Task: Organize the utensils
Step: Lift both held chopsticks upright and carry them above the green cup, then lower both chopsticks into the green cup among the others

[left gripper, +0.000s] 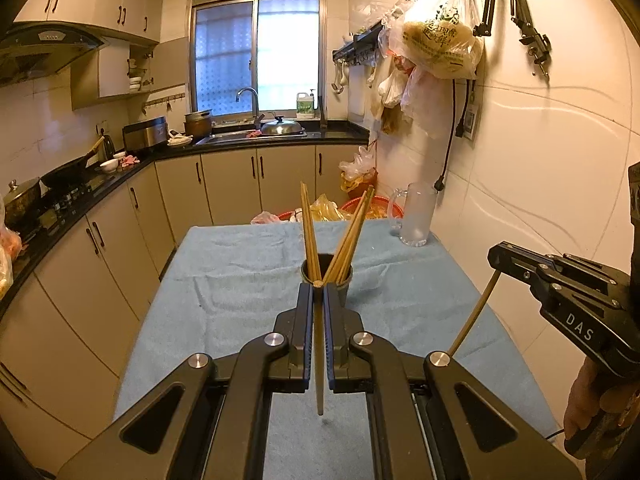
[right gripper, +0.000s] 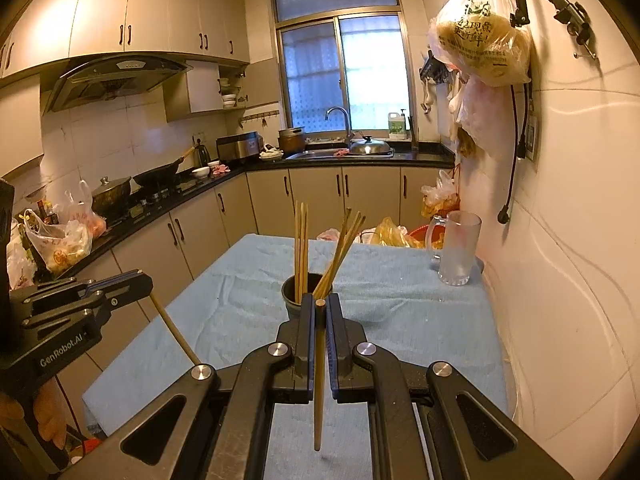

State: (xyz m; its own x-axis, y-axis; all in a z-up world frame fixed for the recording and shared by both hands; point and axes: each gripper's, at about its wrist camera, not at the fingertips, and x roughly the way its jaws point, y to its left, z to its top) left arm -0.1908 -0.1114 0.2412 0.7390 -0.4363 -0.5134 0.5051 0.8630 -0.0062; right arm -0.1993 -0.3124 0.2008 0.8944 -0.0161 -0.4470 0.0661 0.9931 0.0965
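Note:
A dark cup (left gripper: pixel 343 285) (right gripper: pixel 294 304) stands mid-table on the blue cloth, with several wooden chopsticks (left gripper: pixel 310 232) (right gripper: pixel 301 252) leaning out of it. My left gripper (left gripper: pixel 318 286) is shut on a single chopstick (left gripper: pixel 319 360) that hangs down between its fingers, just in front of the cup. My right gripper (right gripper: pixel 320 304) is likewise shut on another chopstick (right gripper: pixel 319 384), held above the cloth before the cup. Each gripper shows in the other's view: the right gripper (left gripper: pixel 494 258) with its chopstick (left gripper: pixel 474 316) at the right, the left gripper (right gripper: pixel 146 280) with its chopstick (right gripper: pixel 174 330) at the left.
A frosted glass mug (left gripper: pixel 416 216) (right gripper: pixel 458 248) stands at the table's far right corner by the tiled wall. Plastic bags and a red basin (left gripper: pixel 372 206) lie beyond the far edge. Kitchen counters with a wok (right gripper: pixel 158 174) and pots run along the left.

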